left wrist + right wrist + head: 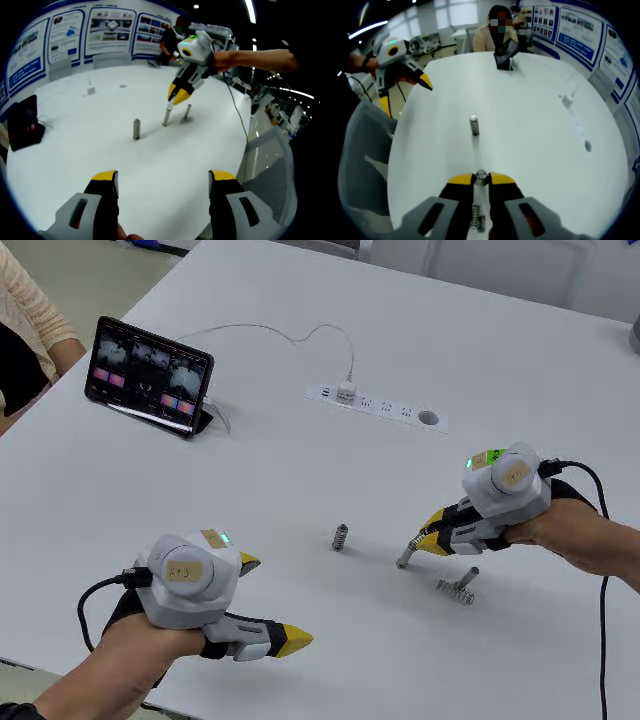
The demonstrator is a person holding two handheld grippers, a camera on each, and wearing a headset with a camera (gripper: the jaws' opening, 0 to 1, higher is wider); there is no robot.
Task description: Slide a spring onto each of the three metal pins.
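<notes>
The right claw (432,537) sits at the right of the head view, closed narrow on a metal pin (408,552). The pin slants down and to the left, and its low end touches the white table (300,470). In the right gripper view the yellow tips of this claw (480,181) pinch the pin just below its round end. A spring (476,216) sits on the shaft further back between the jaws. A second pin (340,537) stands upright near the centre of the head view, already wearing a spring and well apart from both claws. A third pin (467,577) is at the lower right, just below the right claw, and a loose spring (448,589) lies at its foot. The left claw (272,602) is at the lower left of the head view, spread wide, with only bare table between its yellow tips. A propped tablet (150,375) stands at the upper left, and a white power strip (375,405) lies at the upper centre.
</notes>
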